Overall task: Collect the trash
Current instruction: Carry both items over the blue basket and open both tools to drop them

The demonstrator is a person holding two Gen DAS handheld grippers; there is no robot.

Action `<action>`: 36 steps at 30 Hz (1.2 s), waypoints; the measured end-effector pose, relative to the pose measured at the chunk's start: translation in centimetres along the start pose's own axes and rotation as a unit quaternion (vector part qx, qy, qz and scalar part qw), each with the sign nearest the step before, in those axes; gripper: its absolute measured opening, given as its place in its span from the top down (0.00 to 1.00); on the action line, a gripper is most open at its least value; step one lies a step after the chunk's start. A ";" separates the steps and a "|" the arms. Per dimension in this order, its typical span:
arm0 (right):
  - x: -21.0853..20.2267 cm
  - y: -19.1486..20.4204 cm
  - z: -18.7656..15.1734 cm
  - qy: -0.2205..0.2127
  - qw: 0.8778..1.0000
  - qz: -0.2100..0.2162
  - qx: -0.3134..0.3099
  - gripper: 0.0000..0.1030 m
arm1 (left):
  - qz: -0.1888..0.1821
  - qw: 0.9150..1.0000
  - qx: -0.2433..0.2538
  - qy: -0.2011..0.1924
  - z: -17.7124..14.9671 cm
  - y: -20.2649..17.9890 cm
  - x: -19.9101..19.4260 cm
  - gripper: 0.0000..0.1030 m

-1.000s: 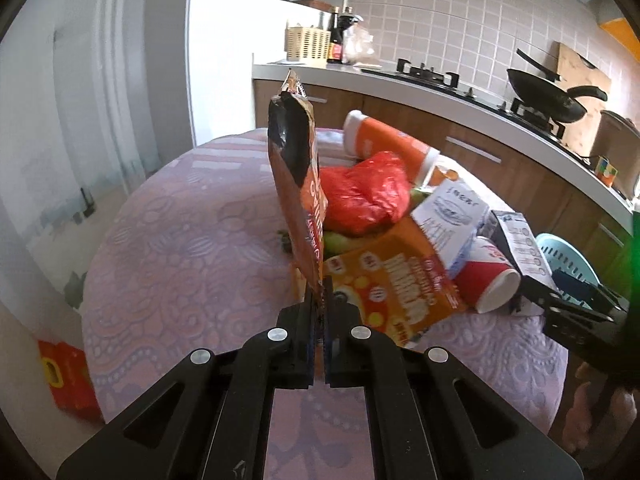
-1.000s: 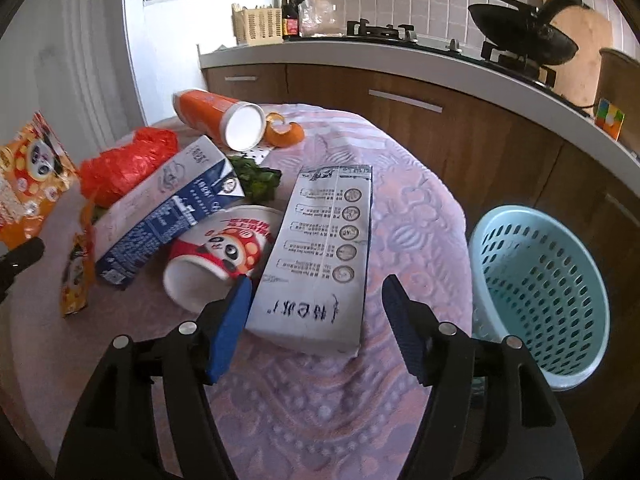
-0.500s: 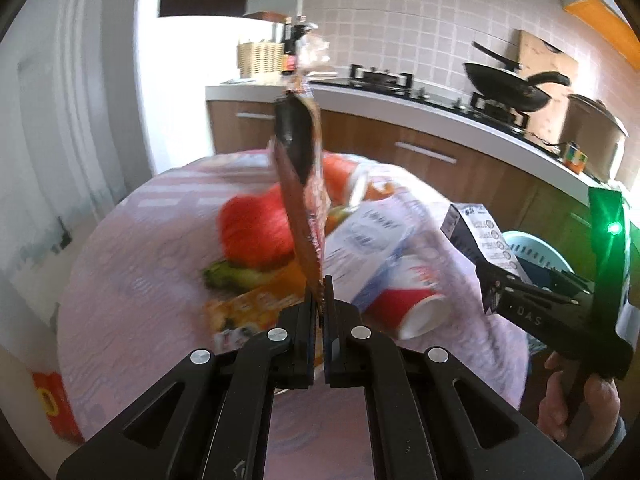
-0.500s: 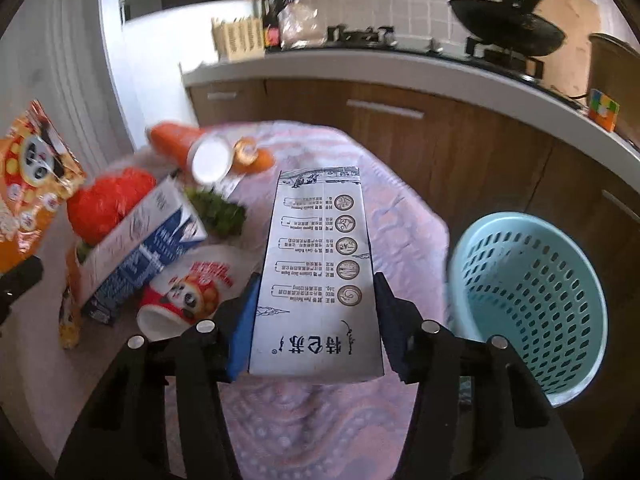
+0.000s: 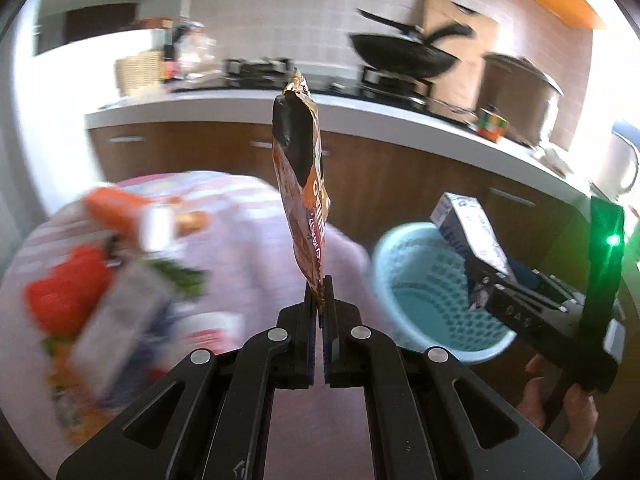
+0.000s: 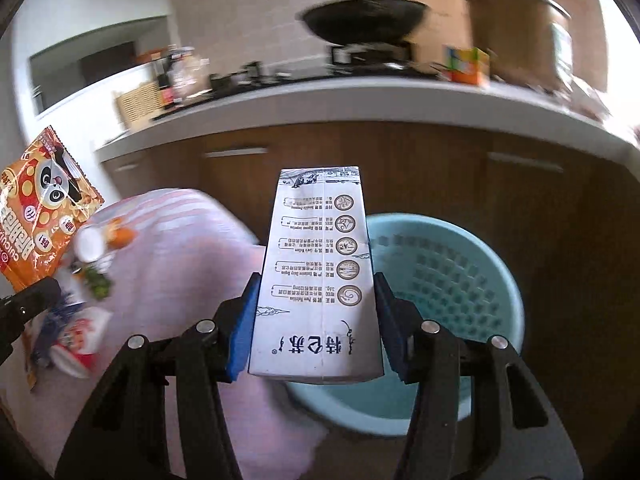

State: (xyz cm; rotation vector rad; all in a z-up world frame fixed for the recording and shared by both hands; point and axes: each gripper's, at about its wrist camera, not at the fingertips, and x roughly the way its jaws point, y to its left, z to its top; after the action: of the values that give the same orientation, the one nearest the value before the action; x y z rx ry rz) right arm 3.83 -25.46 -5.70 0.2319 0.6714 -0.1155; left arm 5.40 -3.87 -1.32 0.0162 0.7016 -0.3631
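Two pieces of trash are now in hand and carried off the table. Item one: an orange snack bag, pinched by its bottom edge in the fully closed left gripper, standing upright above the fingers, its torn mouth uppermost; the right wrist view shows its panda-printed face at the left edge. Item two: a white milk carton, lying lengthwise between the blue pads of the right gripper, whose jaws have just been closing and now press on both long sides of it at partial width. A second ago that carton lay flat on the lilac tablecloth between spread fingers; now it is lifted, its far end over the rim of the pale blue basket on the floor beside the table. Both views have swung from the pile toward the basket (heavy blur on the remainder). Left behind on the cloth: a red noodle cup, an orange tube, a red plastic bag, greens, another carton. Judgement: pickup complete for two items; the drop into the basket is the next step, carton first, being nearer.
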 end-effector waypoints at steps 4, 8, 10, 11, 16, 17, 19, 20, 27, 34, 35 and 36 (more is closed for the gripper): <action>2.0 -4.6 -1.1 0.031 0.999 -0.028 0.034 0.51 | -0.040 0.999 0.014 0.031 0.2 -3.8 3.9 0.99; 4.7 -7.6 -2.6 0.080 0.994 -0.029 0.063 0.51 | -0.067 0.994 0.028 0.079 -0.8 -7.0 8.6 0.99; 5.7 -8.5 -3.0 0.095 0.993 -0.036 0.065 0.51 | -0.070 0.992 0.039 0.098 -1.6 -8.2 10.4 0.99; 6.0 -8.8 -3.2 0.100 0.992 -0.038 0.066 0.51 | -0.071 0.991 0.039 0.103 -1.8 -8.5 10.9 0.99; 7.2 -10.3 -3.9 0.117 0.989 -0.040 0.076 0.51 | -0.078 0.987 0.036 0.138 -3.0 -9.7 13.6 0.99; 7.4 -10.5 -3.9 0.121 0.989 -0.040 0.078 0.51 | -0.079 0.986 0.036 0.140 -2.9 -9.8 13.7 0.99; 7.8 -10.5 -3.9 0.128 0.988 -0.041 0.079 0.51 | -0.077 0.985 0.035 0.147 -3.1 -9.9 14.2 0.99; 8.0 -10.6 -3.9 0.131 0.987 -0.038 0.081 0.50 | -0.076 0.985 0.033 0.150 -3.3 -9.8 14.4 0.99; 8.9 -11.3 -4.0 0.153 0.983 -0.009 0.104 0.50 | -0.060 0.986 0.026 0.151 -3.2 -9.7 14.6 0.52; 7.8 -10.7 -3.5 0.139 0.985 -0.003 0.097 0.45 | -0.058 0.992 0.020 0.106 -2.4 -8.8 11.3 0.47; 7.5 -10.4 -3.3 0.136 0.986 -0.002 0.094 0.45 | -0.057 0.994 0.015 0.096 -2.4 -8.5 10.5 0.44; 7.2 -10.0 -3.1 0.131 0.987 0.000 0.090 0.45 | -0.055 0.995 0.010 0.087 -2.3 -8.1 9.6 0.44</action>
State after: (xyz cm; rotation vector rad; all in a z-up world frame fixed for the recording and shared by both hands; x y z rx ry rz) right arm 5.73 -34.60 -14.37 0.4262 0.9243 -0.1480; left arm 8.06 -14.20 -8.35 0.0292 0.8740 -0.4782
